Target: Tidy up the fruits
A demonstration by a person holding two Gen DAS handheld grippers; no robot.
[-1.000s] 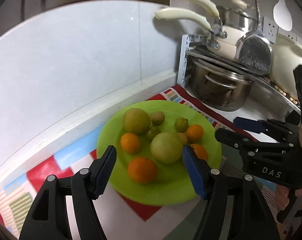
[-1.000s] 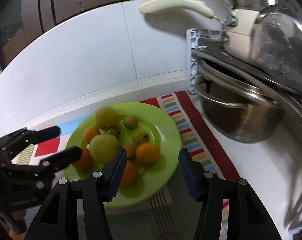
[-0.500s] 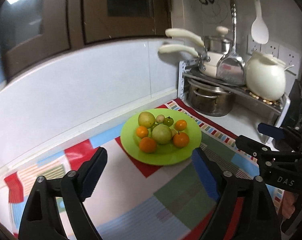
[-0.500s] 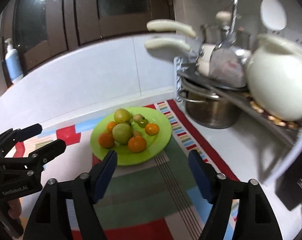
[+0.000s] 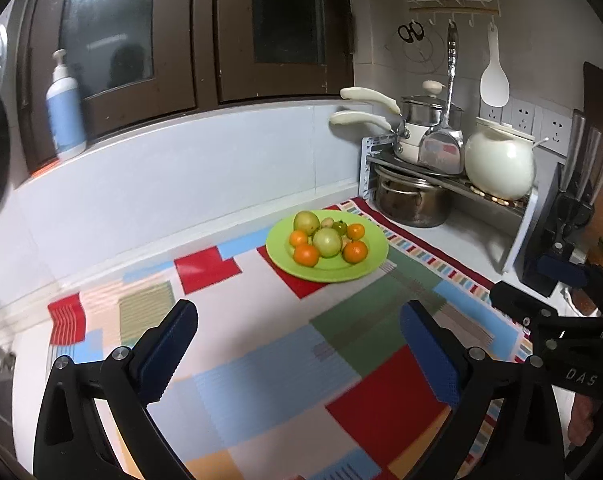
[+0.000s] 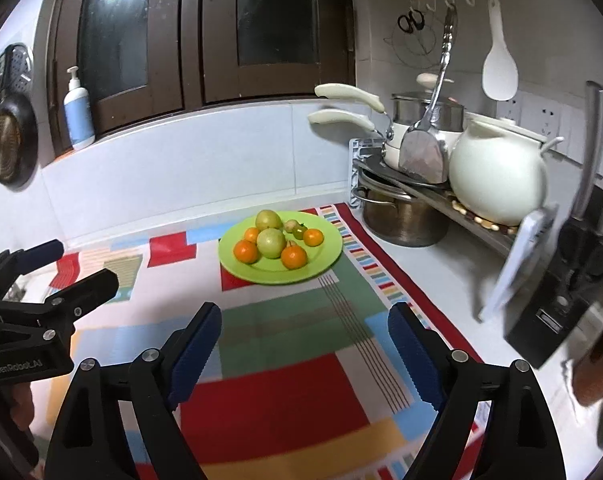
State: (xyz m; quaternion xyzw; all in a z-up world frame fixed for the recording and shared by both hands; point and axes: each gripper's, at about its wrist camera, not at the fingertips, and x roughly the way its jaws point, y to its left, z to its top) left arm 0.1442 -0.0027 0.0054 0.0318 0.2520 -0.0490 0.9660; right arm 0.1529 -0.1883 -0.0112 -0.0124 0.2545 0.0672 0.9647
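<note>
Fruits [image 5: 327, 241] sit in a little pile on a round green plate [image 5: 371, 266]; there are four orange ones, shiny and round, and two big pale green ones; one big green fruit [image 6: 271, 242] is in the middle of the pile and the other [image 6: 268, 219] is at 12 o'clock from it, at the back; an orange fruit [image 6: 293, 257] sits at 4 o'clock from the middle one, and another [image 6: 246, 251] at 8 o'clock; some small fruits, one dark green and one brownish, are tucked at about 2 o'clock; the fruits touch each other; the plate rests on a bright cloth [image 6: 269, 392] of red, blue, green and white squares that covers the counter [image 6: 433, 264]; the plate is at the far end of the cloth, near the white wall.

At 3 o'clock from the plate a steel pot [image 6: 403, 216] stands under a rack [image 5: 519, 236]; on the rack sit a white round pot [image 6: 497, 176] and pans with cream handles [image 6: 347, 94].

The left gripper [image 5: 301, 348] has its blue fingers [image 5: 167, 346] spread wide and holds nothing; the right gripper [image 6: 303, 344] is the same, fingers [image 6: 411, 352] wide apart, nothing in between; both hang over the near part of the cloth, well apart from the plate.
</note>
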